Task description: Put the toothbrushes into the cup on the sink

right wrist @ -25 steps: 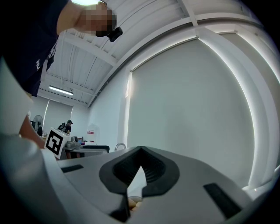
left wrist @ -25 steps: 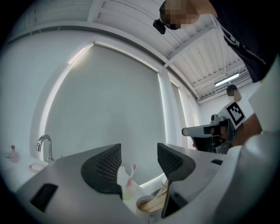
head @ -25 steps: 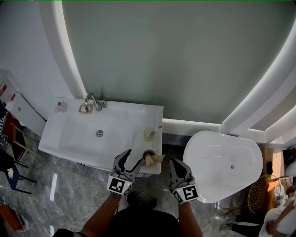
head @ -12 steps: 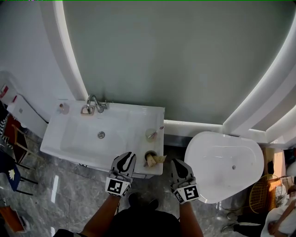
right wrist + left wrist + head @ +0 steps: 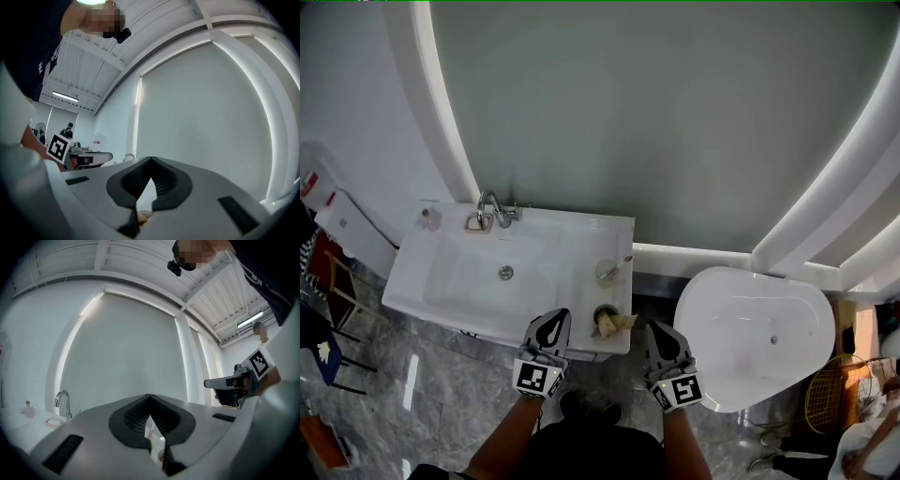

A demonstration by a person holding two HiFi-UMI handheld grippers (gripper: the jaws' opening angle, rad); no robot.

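Seen from the head view, the left tool (image 5: 553,322) and right tool (image 5: 660,330) hang level just off the front edge of the white sink (image 5: 459,291), touching nothing. On the sink's right side a front cup (image 5: 601,315) has a tan bundle (image 5: 621,322) leaning out, too small to make out, and a rear cup (image 5: 606,272) holds a slim toothbrush (image 5: 622,260). In the left gripper view the jaws have just been closing and meet with nothing between them, the tap (image 5: 61,401) far to the left. The right gripper view shows its jaws likewise pressed together and empty.
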